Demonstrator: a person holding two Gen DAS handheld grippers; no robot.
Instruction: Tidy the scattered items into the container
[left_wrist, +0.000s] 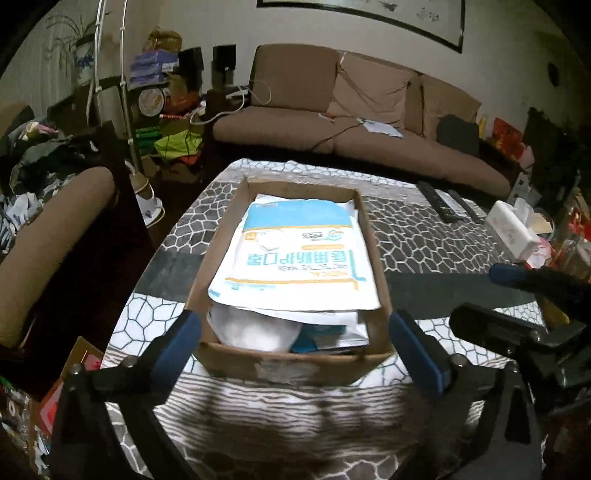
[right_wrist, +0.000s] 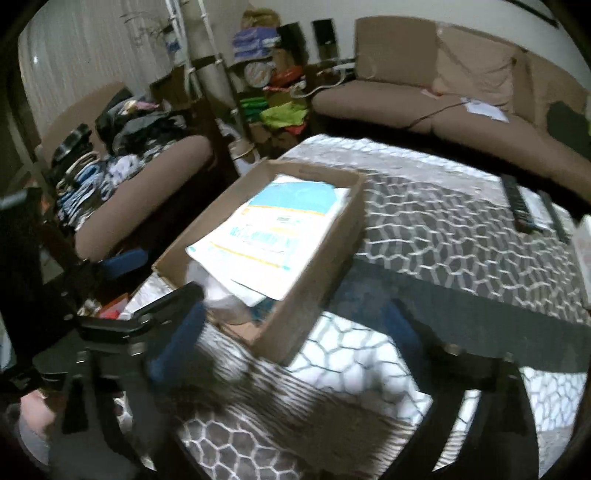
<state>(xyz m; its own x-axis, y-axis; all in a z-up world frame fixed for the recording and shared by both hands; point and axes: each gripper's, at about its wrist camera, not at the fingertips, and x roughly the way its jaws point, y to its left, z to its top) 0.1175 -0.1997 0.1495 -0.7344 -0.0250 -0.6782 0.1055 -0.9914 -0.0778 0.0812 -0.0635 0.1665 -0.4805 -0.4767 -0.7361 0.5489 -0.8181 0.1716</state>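
Patterned cloth in grey and white honeycomb print covers the low table (left_wrist: 424, 236), and on it, near the edge facing a brown fabric sofa (left_wrist: 354, 122), sits the shallow brown cardboard box (left_wrist: 288, 363) that serves as the container. It already holds a stack of flat packets, topped by a white and blue plastic mask packet (left_wrist: 295, 254) lying face up and slightly askew, one corner riding over the box wall. Such packets should be light, floppy and slick; a pinch at a sealed edge or corner looks safer than one on the glossy face, where the pads would likely slide. The box itself is thin card, probably light enough to skid if pushed from one side.

Two black remote controls (left_wrist: 443, 203) and a white tissue pack (left_wrist: 511, 230) lie well apart from the box on the far right of the cloth.

The left gripper (left_wrist: 295, 341) is spread wide, its blue-padded fingers (left_wrist: 177, 343) straddling the near end of the box, holding nothing. The right gripper (right_wrist: 291, 332) is likewise wide open and empty, beside the box's near corner.
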